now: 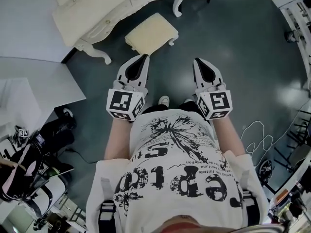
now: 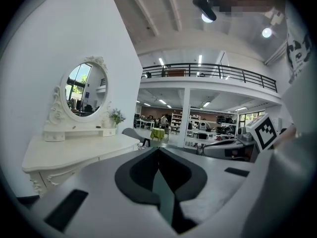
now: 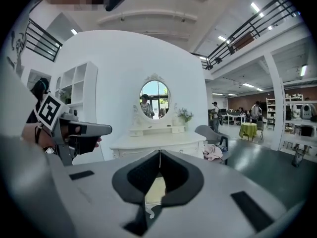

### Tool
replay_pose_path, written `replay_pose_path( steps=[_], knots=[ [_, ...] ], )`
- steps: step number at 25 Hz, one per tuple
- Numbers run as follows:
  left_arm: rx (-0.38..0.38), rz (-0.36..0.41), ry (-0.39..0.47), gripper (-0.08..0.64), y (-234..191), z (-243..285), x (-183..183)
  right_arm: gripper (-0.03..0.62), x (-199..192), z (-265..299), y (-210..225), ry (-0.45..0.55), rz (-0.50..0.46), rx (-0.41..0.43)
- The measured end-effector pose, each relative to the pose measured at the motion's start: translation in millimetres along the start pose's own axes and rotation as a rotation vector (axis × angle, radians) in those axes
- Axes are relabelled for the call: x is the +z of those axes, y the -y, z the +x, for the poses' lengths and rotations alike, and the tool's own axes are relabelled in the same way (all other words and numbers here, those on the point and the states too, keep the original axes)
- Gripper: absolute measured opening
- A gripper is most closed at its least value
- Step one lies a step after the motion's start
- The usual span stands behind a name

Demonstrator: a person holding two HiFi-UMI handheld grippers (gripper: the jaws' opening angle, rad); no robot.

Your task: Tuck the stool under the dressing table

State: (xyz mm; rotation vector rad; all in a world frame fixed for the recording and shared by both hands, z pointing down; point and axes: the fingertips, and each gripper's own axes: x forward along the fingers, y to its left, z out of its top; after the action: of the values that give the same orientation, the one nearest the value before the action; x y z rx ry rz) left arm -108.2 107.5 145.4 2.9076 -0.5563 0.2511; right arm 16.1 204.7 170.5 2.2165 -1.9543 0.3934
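left gripper (image 1: 144, 57) closed, empty | right gripper (image 1: 197, 61) closed, empty | stool (image 1: 151, 33) beside dressing table (image 1: 109, 11)

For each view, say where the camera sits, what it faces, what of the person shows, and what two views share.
Head view: on the head, steeply down at stool and dressing table; shirt, left gripper, right gripper.
Left gripper view: on left gripper, level toward mirror; shut jaws, right gripper.
Right gripper view: on right gripper, level toward dressing table; shut jaws, left gripper.
Shared: all see the dressing table.

Closed right gripper (image 3: 159, 152) before dressing table (image 3: 148, 142)
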Motion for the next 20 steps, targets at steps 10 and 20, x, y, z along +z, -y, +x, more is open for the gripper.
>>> replay_pose_path(
  steps=[10,20],
  knots=[
    [0.191,-0.04,-0.02,0.02,-71.3,79.2,-9.0,0.018,7.7,132.8,42.5,-0.042,-0.047,0.196],
    [0.481,-0.142,-0.006,0.02,-131.2,181.4,-6.8,0.018,23.9,278.3,118.2,-0.155,-0.098,0.453]
  ],
)
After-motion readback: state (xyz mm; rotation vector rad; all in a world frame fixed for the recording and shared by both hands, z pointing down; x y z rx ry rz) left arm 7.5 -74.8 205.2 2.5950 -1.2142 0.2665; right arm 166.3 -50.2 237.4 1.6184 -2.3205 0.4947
